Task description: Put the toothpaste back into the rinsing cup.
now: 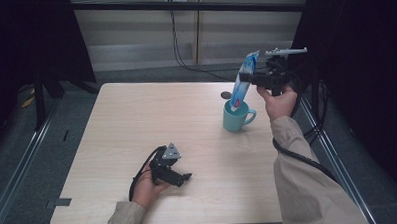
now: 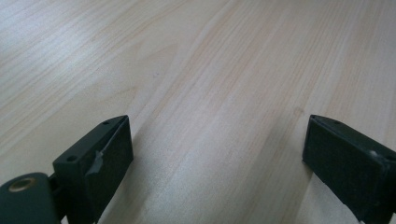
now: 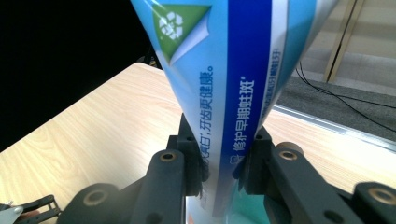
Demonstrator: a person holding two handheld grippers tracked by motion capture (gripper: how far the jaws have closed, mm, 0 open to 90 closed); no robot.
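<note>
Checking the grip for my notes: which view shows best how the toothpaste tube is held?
The right gripper view: the right tool is shut on the toothpaste tube. The high view shows the tube small, its lower end in the mug.

Looks like a lab recording booth here: a pale wooden bench (image 1: 137, 124) stands on grey carpet (image 1: 33, 163), boxed in by black curtains (image 1: 29, 38), metal floor rails (image 1: 18, 168) and trailing cables (image 1: 184, 57).

A pale wood-grain tabletop (image 1: 137, 124) carries a teal mug (image 1: 236, 118) standing upright near its right edge, a small dark round thing (image 1: 226, 95) lying just behind the mug toward the far edge, and the left gripper (image 1: 181, 178) resting near the near edge.
</note>
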